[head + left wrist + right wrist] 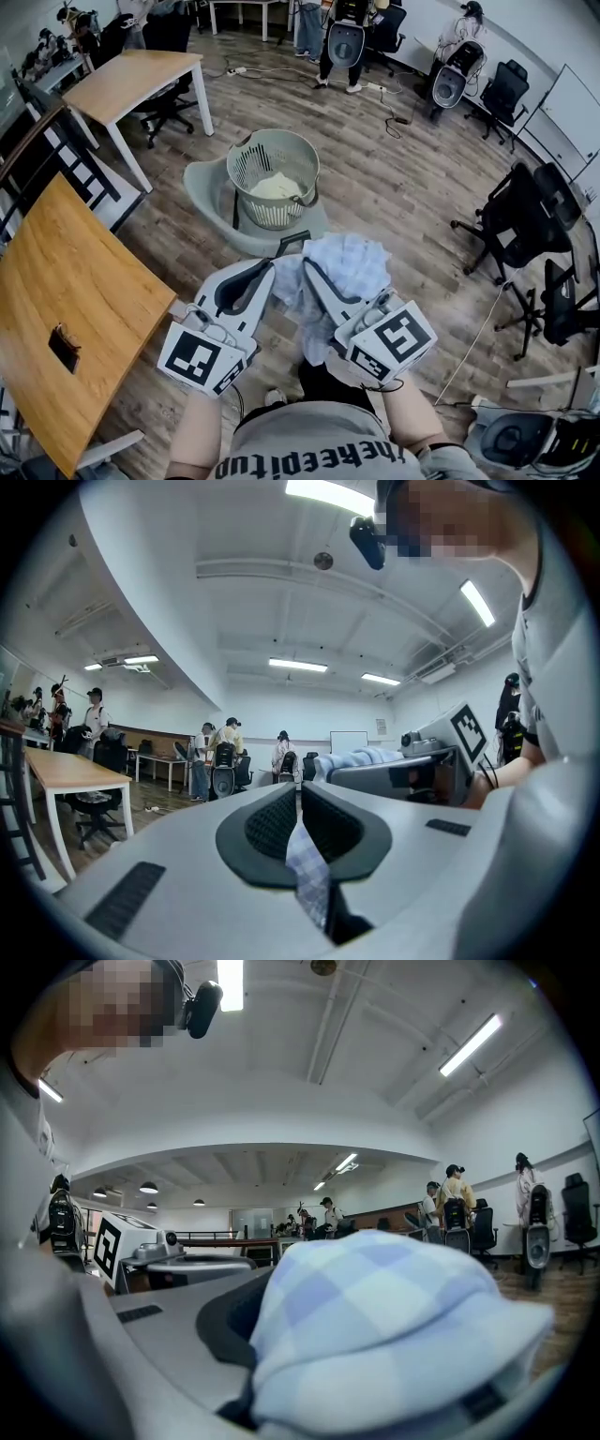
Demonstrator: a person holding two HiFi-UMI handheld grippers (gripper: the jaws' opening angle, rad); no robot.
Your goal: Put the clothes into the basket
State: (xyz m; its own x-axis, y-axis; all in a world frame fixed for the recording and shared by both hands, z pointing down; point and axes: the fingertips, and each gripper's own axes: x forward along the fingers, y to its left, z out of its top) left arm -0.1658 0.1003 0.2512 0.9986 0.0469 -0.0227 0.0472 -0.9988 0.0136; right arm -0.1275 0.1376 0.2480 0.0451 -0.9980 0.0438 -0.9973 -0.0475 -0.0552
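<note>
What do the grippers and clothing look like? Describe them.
The left gripper and right gripper are pale grey wedge-shaped shells with black-padded fingers, each carrying a white cube with black square markers and thin cables. The person wears a black-lettered grey short-sleeved shirt.

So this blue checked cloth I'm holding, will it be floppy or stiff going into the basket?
Probably floppy: the checked cloth bunches and sags between the left gripper and right gripper. Likely light, as small pinches carry it. It could snag on the basket rim.

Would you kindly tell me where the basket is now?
In the head view the basket stands at centre, beyond the held checked garment, right of the small desk.
</note>
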